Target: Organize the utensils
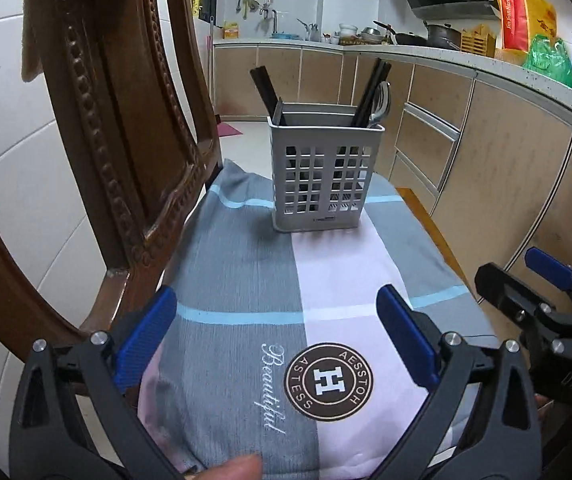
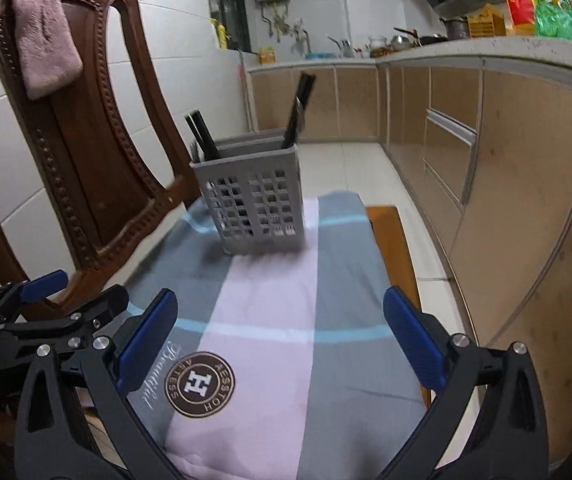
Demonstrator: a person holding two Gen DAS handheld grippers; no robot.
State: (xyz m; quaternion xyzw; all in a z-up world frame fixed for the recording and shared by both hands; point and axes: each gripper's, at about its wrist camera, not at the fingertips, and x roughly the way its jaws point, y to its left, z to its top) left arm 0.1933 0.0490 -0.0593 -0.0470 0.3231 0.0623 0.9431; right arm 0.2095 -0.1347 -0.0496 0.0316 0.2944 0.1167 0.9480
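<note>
Gaping empty left gripper (image 1: 278, 344), right gripper (image 2: 282, 340) likewise, slotted grey plastic caddy (image 1: 323, 176), woven cloth (image 1: 246, 264)

The folded cloth (image 1: 246, 280) carries the script word "Beautiful" beside a brown round badge (image 1: 328, 381) with a white "H" ringed by "AESSTOH" and "ASTESS", the red bag (image 1: 519, 16) reads "Jin Jian Nan", and the right gripper (image 1: 517, 276) body shows "DAS".

1. A wooden seat (image 2: 399, 248) carries everything; only its orange-brown edge shows.
2. A grey, pink and blue-striped cushion (image 1: 246, 264) covers it.
3. A grey slotted utensil basket (image 1: 319, 184) stands upright on the cushion's far end.
</note>
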